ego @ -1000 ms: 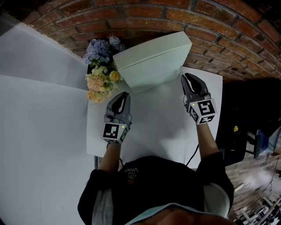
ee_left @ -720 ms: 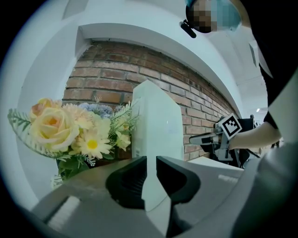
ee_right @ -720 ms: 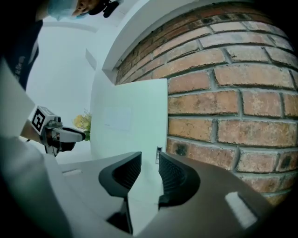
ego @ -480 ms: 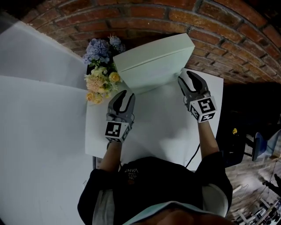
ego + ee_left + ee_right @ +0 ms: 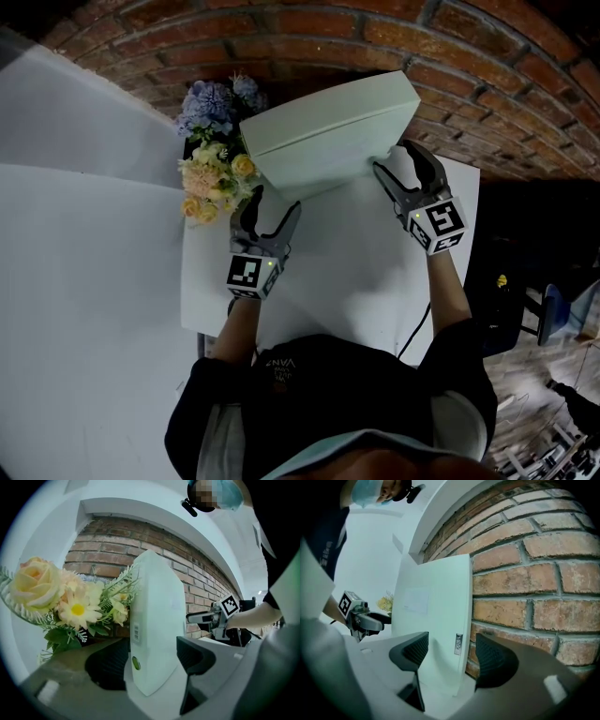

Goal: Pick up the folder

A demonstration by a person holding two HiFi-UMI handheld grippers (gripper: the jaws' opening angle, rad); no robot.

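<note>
The folder (image 5: pixel 328 131) is a pale, thick box file standing on the white table (image 5: pixel 347 272), leaning back against the brick wall. My left gripper (image 5: pixel 272 208) is at its left end with its jaws opening. In the left gripper view the folder's spine (image 5: pixel 157 620) stands between the two pads, a gap on each side. My right gripper (image 5: pixel 397 161) is at the folder's right end, its jaws also opening. In the right gripper view the folder's lower corner (image 5: pixel 433 616) sits between the pads without being pressed.
A bunch of artificial flowers (image 5: pixel 217 159) stands just left of the folder, close beside my left gripper, large in the left gripper view (image 5: pixel 70 602). The brick wall (image 5: pixel 281 37) closes off the back. White boards (image 5: pixel 84 281) lie left of the table.
Both grippers were shut a second ago and have spread wide. Each has crept forward, so the folder's ends now sit between their jaws.
</note>
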